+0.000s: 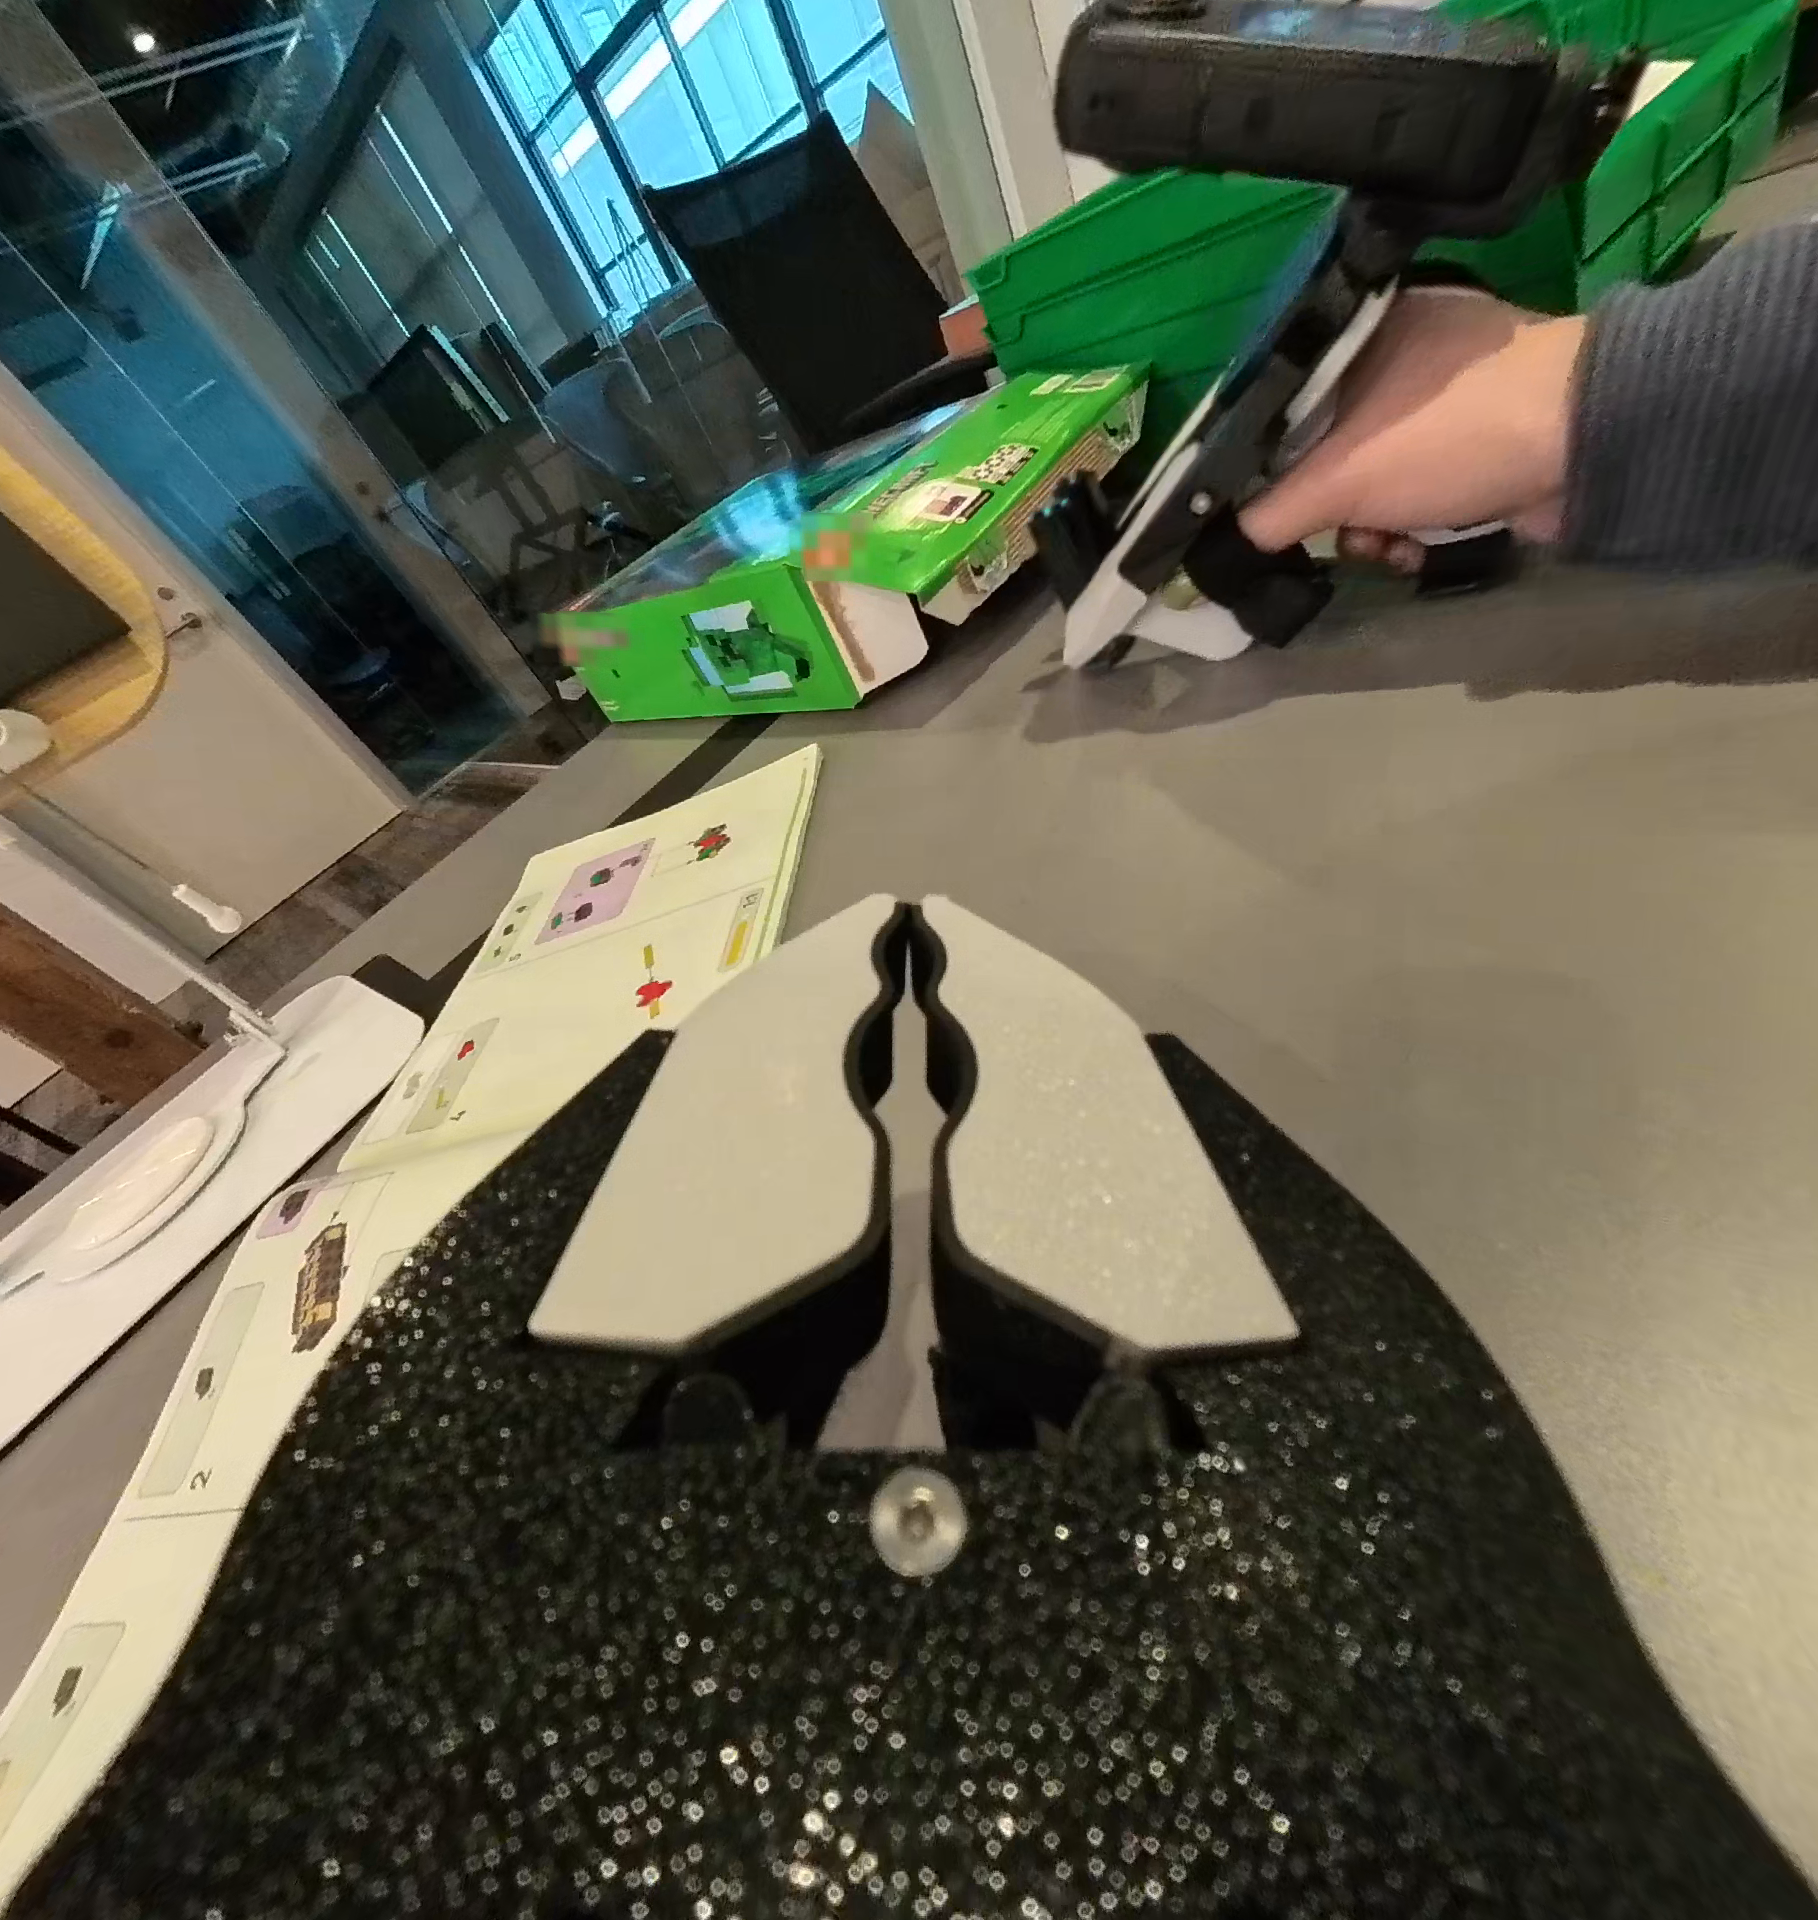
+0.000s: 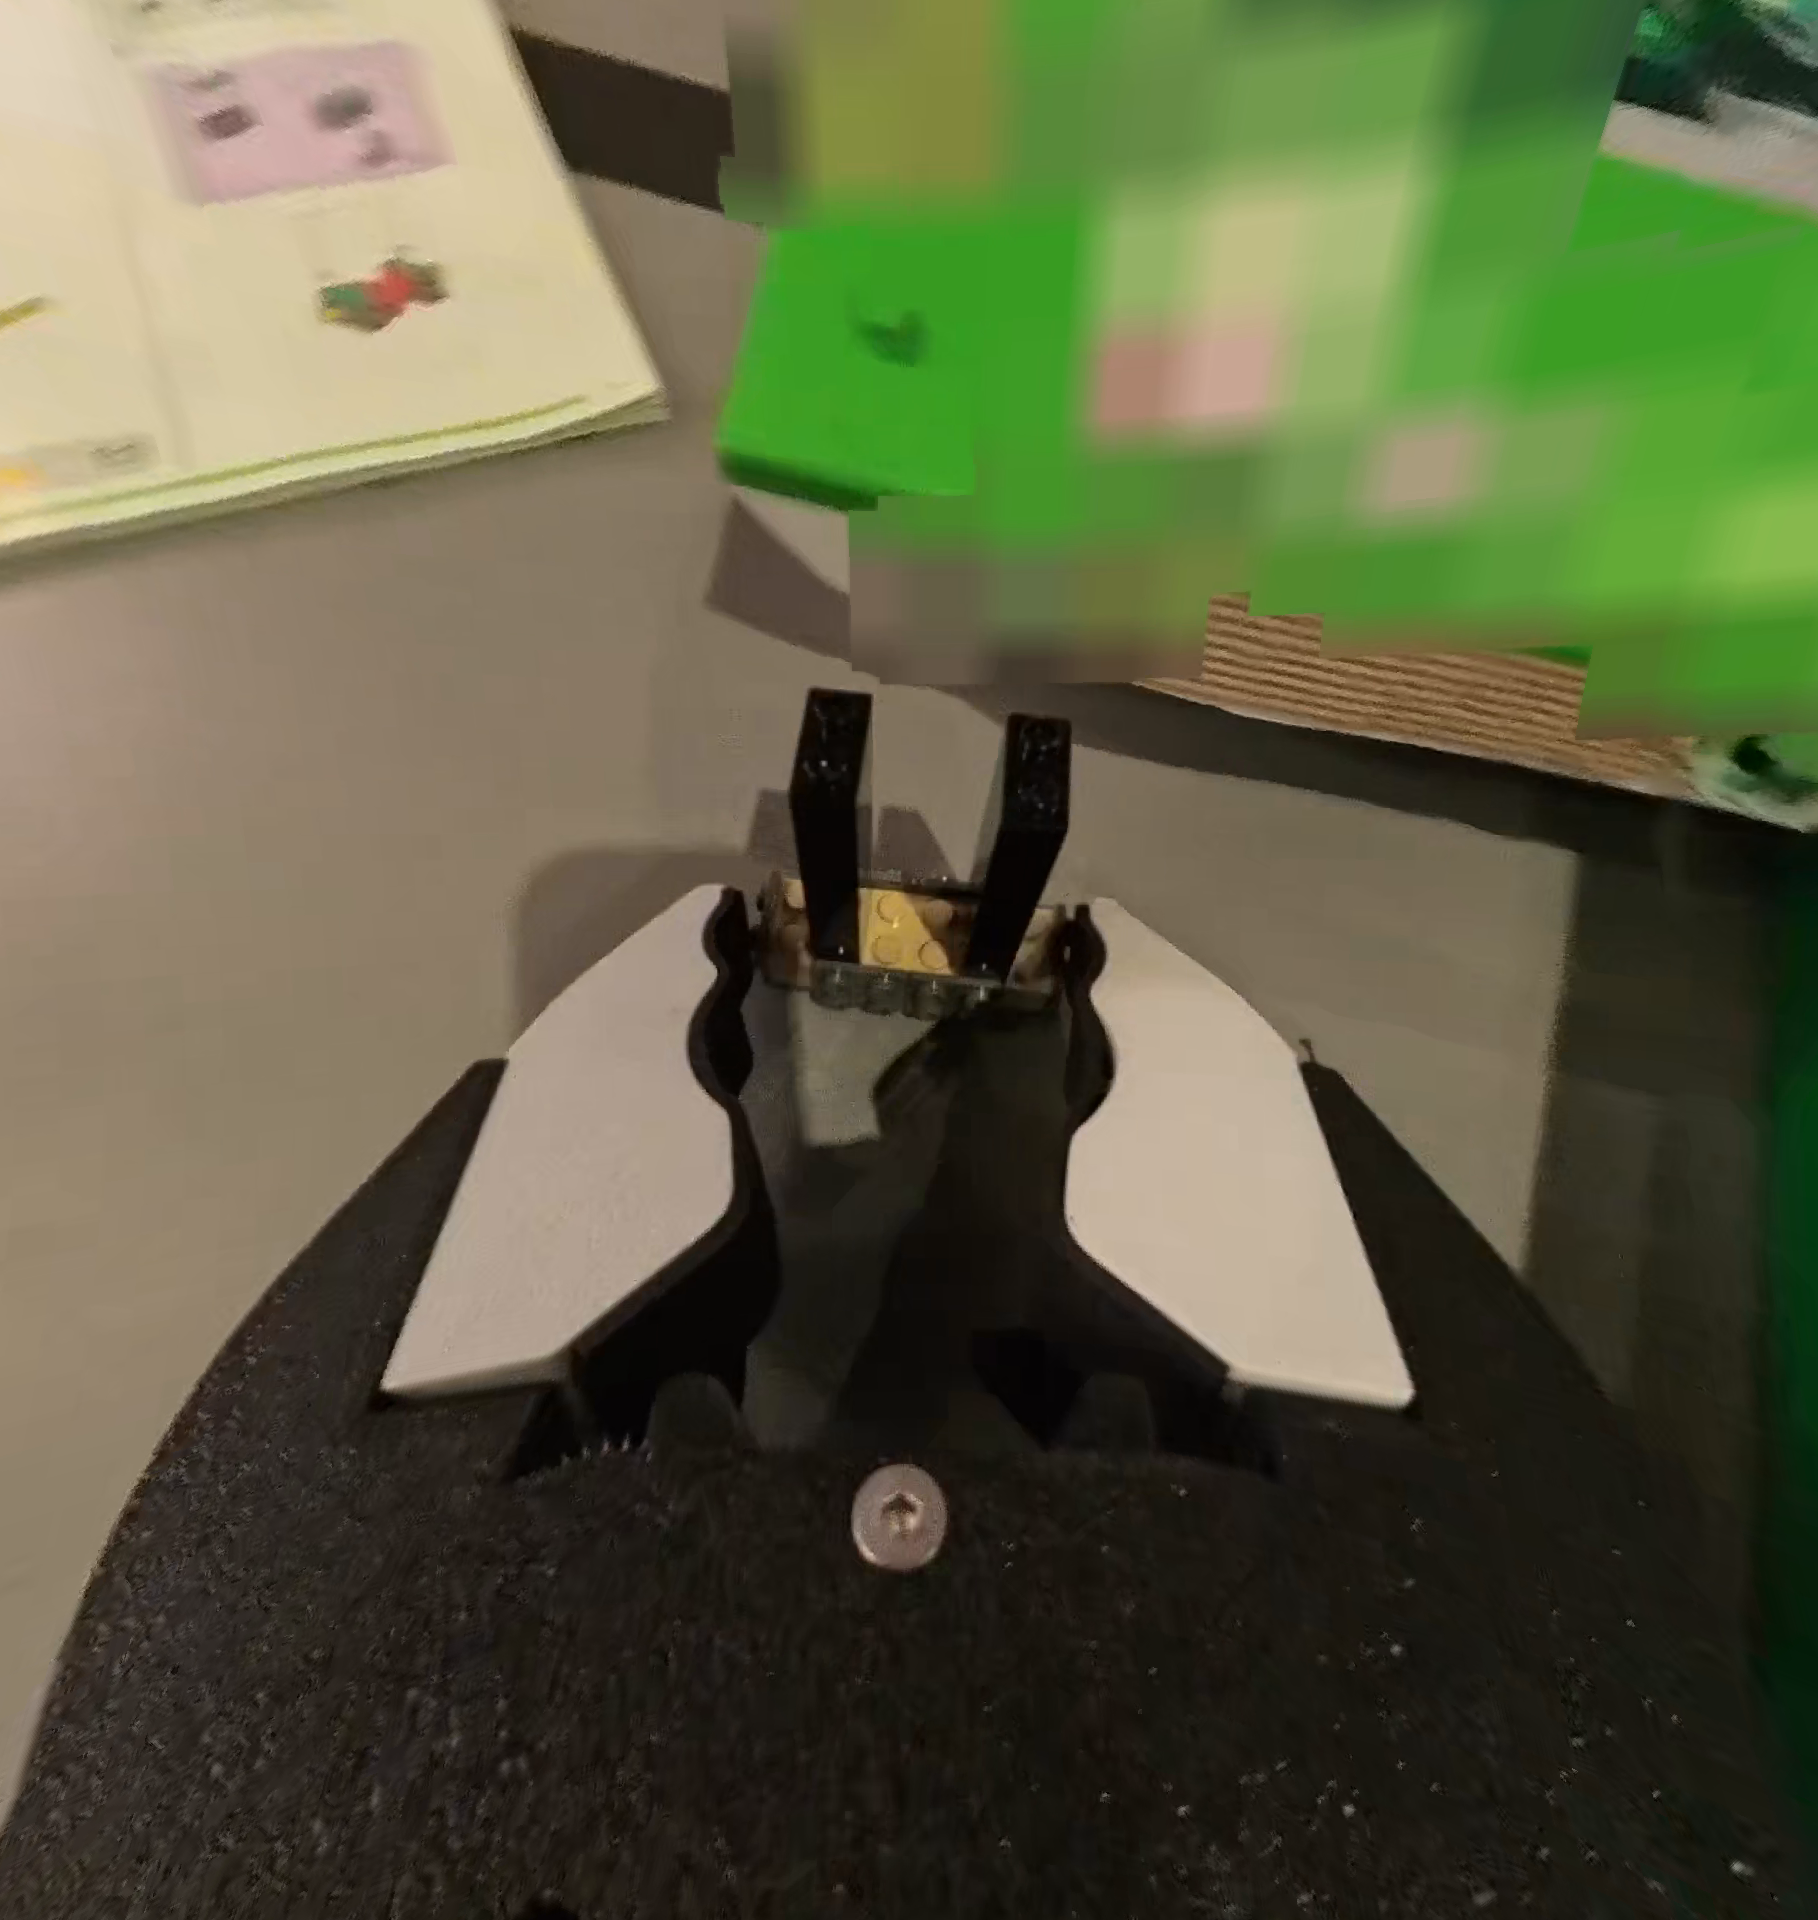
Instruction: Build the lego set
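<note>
Right now my right gripper [image 2: 910,940] has its jaws set narrow around a small Lego assembly [image 2: 910,935], pinching it across its width at the very tips: a dark base plate with a tan studded patch in the middle and two black uprights [image 2: 830,821] rising from it, pointing away from me along the line of the fingers. So the piece sits dead between these jaws, its base running crosswise from one fingertip to the other, and any mating part has to come in from the front or top, over the studs. My left gripper [image 1: 910,920] has its jaws pressed together with nothing between them, hovering above bare grey table [image 1: 1300,935], well apart from the assembly, so the right hand [image 1: 1424,436] owns the work and the left would have to travel across to help. Beyond the right fingertips lies the green set box [image 2: 843,416], near the uprights; the open instruction booklet [image 2: 292,260] lies off to the left. Only the right wrist view shows the tan studs and the grip itself. The left wrist view gives me what that one cannot: the right gripper tilted tips-down close to the table beside the box, and green bins [image 1: 1175,270] behind it.
</note>
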Demonstrator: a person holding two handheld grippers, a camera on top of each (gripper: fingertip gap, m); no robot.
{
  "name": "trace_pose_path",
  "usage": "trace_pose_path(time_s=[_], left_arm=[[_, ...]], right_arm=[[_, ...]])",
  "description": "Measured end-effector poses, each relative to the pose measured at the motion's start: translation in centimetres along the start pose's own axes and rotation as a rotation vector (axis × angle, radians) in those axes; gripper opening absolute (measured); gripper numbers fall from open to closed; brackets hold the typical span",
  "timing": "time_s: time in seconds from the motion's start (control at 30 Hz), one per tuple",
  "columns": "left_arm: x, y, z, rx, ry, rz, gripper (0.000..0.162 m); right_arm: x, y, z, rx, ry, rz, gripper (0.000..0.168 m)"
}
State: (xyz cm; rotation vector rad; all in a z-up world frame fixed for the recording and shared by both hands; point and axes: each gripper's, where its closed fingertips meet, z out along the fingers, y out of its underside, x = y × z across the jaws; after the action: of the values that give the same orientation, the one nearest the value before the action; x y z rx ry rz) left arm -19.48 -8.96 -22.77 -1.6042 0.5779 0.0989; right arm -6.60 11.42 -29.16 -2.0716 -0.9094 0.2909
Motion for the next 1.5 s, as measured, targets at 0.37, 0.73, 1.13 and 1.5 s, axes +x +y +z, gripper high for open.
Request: trace_pose_path(time_s=[0.37, 0.73, 1.13, 1.5], left_arm=[[-0.2, -0.6, -0.1, 0.038, -0.017, -0.017, 0.000], [-3.3, -3.3, -12.5, 0.258, -0.360, -0.046, 0.000], [-11.2, 4.3, -22.8, 0.027, -0.691, -0.237, 0.000], [-11.7, 4.8, -23.7, 0.011, -0.749, -0.241, 0.000]], right_arm=[[1.0, 0.6, -0.5, -0.019, 0.081, 0.022, 0.091], [-25.9, -1.4, -10.7, 0.254, -0.654, -0.296, 0.054], [-42.1, 0.4, -10.1, 0.166, -1.125, -1.172, 0.038], [-43.4, 0.6, -8.1, -0.013, -1.093, -1.709, 0.009]])
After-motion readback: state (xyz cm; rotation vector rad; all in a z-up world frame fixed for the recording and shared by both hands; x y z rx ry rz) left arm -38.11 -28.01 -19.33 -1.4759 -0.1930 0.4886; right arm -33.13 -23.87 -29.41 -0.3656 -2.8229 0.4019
